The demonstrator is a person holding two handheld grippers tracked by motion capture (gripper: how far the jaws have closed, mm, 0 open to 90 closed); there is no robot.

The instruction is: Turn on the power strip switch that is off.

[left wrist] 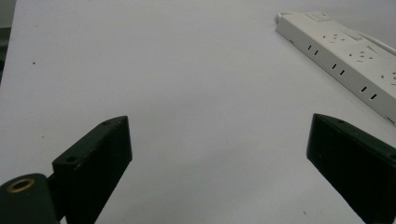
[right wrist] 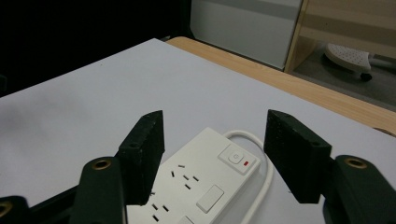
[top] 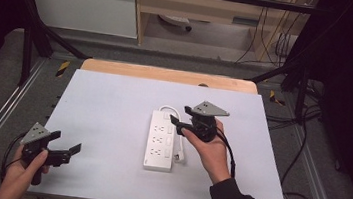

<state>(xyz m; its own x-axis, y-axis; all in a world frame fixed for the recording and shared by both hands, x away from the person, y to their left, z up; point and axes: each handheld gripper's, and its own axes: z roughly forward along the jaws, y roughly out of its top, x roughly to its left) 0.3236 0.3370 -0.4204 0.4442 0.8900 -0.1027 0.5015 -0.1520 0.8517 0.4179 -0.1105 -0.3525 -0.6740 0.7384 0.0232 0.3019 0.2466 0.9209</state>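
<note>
A white power strip lies in the middle of the white table top, its cord running along its right side. My right gripper hovers over the strip's far end, held in a hand, open and holding nothing. In the right gripper view its jaws frame the strip, whose switch and red light are below them. My left gripper sits near the front left corner, open and empty. The left gripper view shows its jaws wide apart, with the strip far off at the upper right.
A wooden edge borders the table's far side. A black frame surrounds the table, and cables trail on the floor to the right. A white cabinet stands beyond the table.
</note>
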